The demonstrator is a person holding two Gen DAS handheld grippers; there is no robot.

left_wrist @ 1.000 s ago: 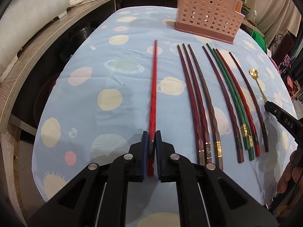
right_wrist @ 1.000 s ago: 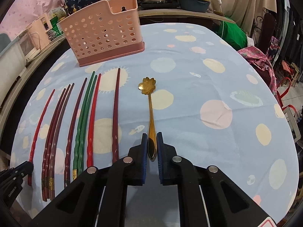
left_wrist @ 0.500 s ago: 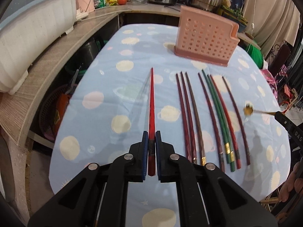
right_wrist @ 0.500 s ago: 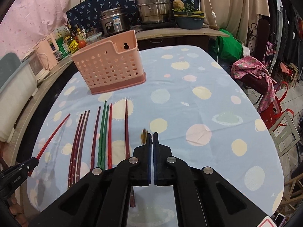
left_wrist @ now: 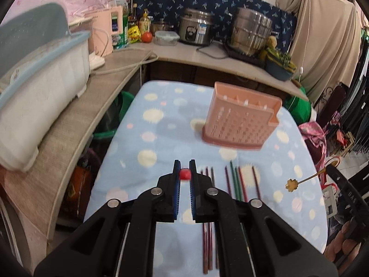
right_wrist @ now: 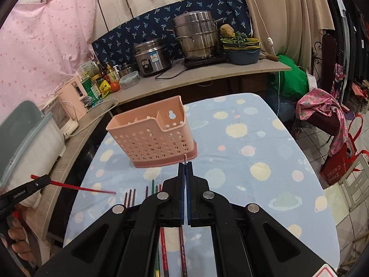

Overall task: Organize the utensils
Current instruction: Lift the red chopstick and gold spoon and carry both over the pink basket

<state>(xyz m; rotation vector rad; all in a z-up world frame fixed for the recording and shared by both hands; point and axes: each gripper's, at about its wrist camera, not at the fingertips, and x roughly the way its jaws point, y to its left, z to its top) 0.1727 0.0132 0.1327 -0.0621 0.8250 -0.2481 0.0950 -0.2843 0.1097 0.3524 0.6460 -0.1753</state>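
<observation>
My left gripper (left_wrist: 184,173) is shut on a red chopstick (left_wrist: 185,174), seen end-on, and holds it high above the table; the chopstick also shows in the right wrist view (right_wrist: 76,187). My right gripper (right_wrist: 185,168) is shut on a gold flower spoon (left_wrist: 297,183), whose thin edge (right_wrist: 185,158) pokes out between the pads. The pink perforated utensil holder (left_wrist: 242,124) stands upright on the blue spotted tablecloth (left_wrist: 161,138), ahead of both grippers; it also shows in the right wrist view (right_wrist: 152,136). Several dark red and green chopsticks (left_wrist: 233,182) lie in a row on the cloth below.
A wooden counter (left_wrist: 76,124) runs along the table's left and far side with a white and blue bin (left_wrist: 39,85), a rice cooker (left_wrist: 196,30), a steel steamer pot (right_wrist: 198,37) and bottles. A pink bag on a chair (right_wrist: 322,108) is to the right.
Both grippers rose well above the table with the red chopstick and the gold spoon lifted off the cloth. The holder now sits lower and nearer the middle of both views.
</observation>
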